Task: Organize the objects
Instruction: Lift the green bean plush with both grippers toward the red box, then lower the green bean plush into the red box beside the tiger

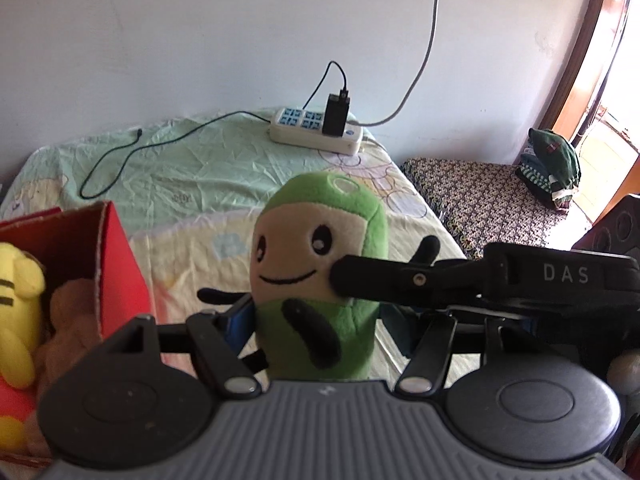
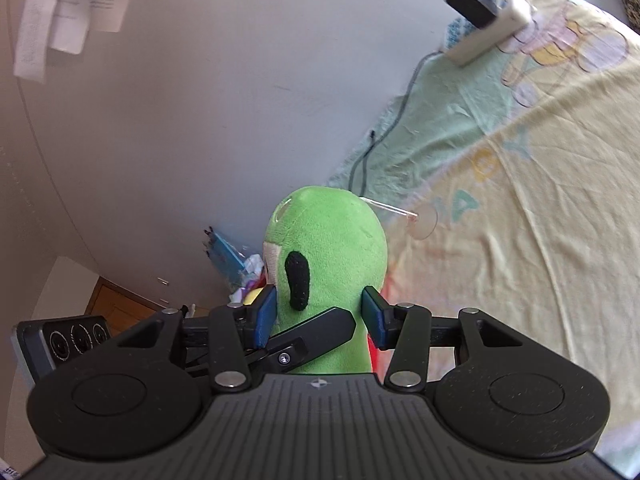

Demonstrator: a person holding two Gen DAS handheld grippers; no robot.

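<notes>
A green plush toy [image 1: 320,264] with a cream smiling face and black arms stands upright above the bed. My right gripper [image 2: 320,316] is shut on the plush [image 2: 328,248], one blue pad on the face side and one on the back. One of its black fingers [image 1: 360,280] reaches in from the right and presses the toy's cheek. My left gripper [image 1: 316,320] is open, its pads flanking the toy's lower body with small gaps. One left finger [image 2: 312,336] crosses in front of the toy in the right wrist view.
An open red box [image 1: 120,264] at the left holds a yellow plush [image 1: 20,312] and a brown plush [image 1: 68,332]. A white power strip [image 1: 316,134] with a black charger and cable lies at the bed's far edge. A patterned bench [image 1: 480,200] with folded clothes [image 1: 552,168] stands at the right.
</notes>
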